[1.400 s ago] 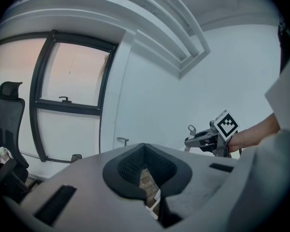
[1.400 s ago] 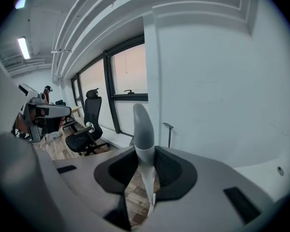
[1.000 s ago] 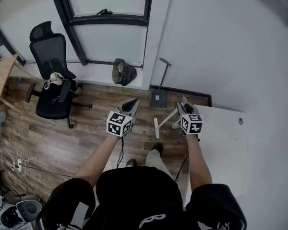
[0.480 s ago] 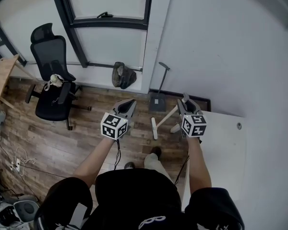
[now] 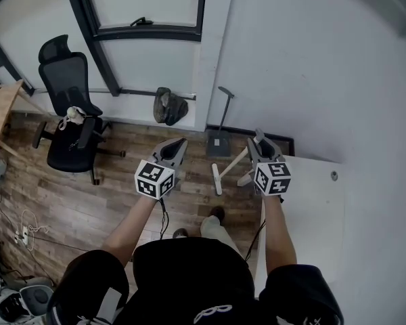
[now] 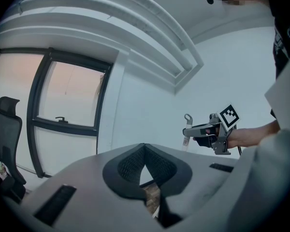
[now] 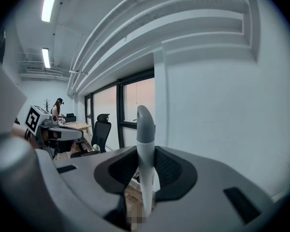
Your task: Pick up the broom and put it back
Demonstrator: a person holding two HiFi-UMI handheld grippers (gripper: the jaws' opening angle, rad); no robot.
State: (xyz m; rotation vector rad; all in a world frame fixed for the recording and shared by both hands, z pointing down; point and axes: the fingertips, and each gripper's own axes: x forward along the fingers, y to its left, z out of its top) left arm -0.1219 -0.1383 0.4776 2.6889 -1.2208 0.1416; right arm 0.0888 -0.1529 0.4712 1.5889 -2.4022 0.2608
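Note:
My right gripper [image 5: 259, 141] is shut on the upper end of the broom [image 5: 233, 162], a pale pole that slants down and left to a narrow head [image 5: 216, 179] just above the wooden floor. In the right gripper view the grey-tipped handle [image 7: 144, 134] stands upright between the pads of the right gripper [image 7: 145, 164]. My left gripper [image 5: 178, 145] hovers to the left of the broom, shut and holding nothing; its pads [image 6: 130, 164] meet at the tip. The left gripper view also catches the right gripper [image 6: 201, 130] with the handle's top [image 6: 187, 129].
A grey dustpan [image 5: 218, 142] with a long handle leans against the white wall straight ahead. A dark bag [image 5: 169, 105] lies under the window, a black office chair [image 5: 68, 114] stands at left, and a white tabletop [image 5: 318, 195] lies at right. Cables [image 5: 27, 225] trail on the floor.
Both grippers have risen a little, and the broom has come up with the right one. The jaws look the same throughout.

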